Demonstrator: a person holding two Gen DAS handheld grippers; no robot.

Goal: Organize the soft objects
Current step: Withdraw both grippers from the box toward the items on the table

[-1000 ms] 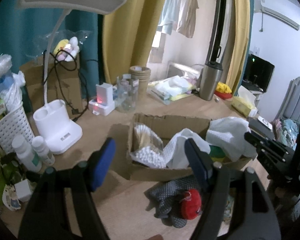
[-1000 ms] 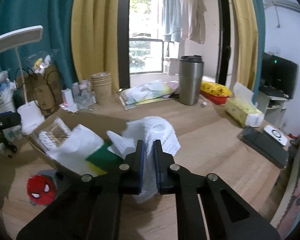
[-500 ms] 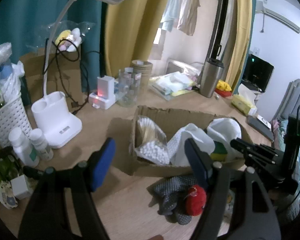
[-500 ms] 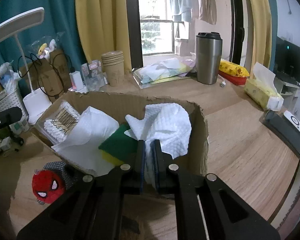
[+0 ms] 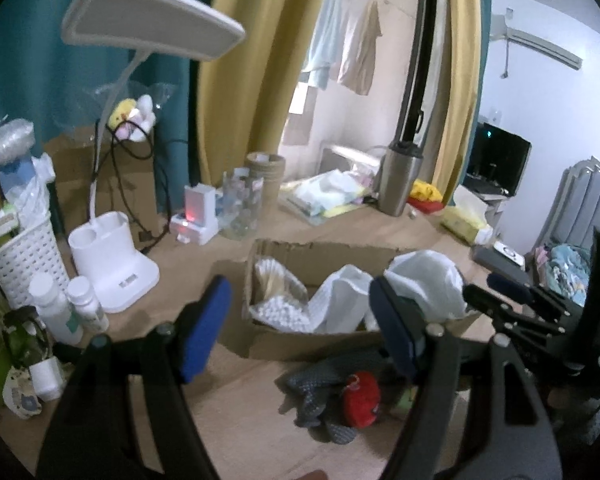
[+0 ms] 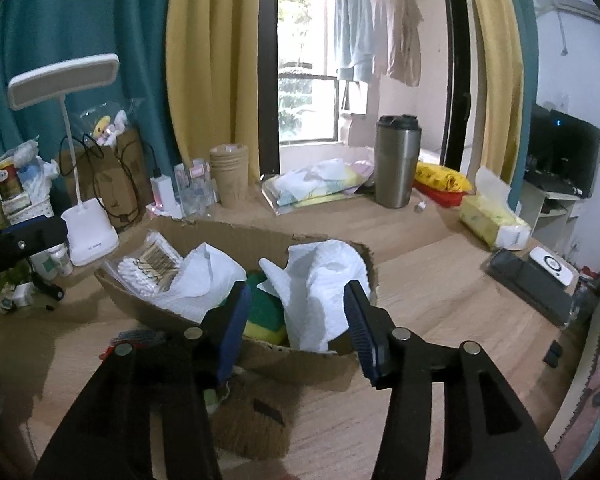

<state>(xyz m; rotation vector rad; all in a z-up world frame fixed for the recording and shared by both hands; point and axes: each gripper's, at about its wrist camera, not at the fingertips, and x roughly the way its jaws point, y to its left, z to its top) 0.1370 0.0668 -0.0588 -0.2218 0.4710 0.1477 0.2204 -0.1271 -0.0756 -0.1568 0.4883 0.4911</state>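
The white cloth [image 6: 324, 292] is now released by the right gripper [image 6: 296, 320], spread wide, and lies inside the cardboard box [image 6: 260, 240]. The left gripper [image 5: 300, 332] is held spread near the red plush [image 5: 360, 398] left on the worktop [image 5: 236, 412].

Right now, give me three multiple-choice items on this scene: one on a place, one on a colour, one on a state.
1. Where is the white waffle cloth?
A. in the cardboard box
B. under the desk lamp
C. on the steel tumbler

2. What colour is the round plush lying on the table in front of the box?
A. yellow
B. red
C. white

3. How does the right gripper stand?
A. shut on the cloth
B. shut on nothing
C. open

Answers:
1. A, the cloth lies inside the box walls, beside the green and yellow sponge.
2. B, the left wrist view shows it red.
3. C, its blue pads stand wide apart with nothing between them.
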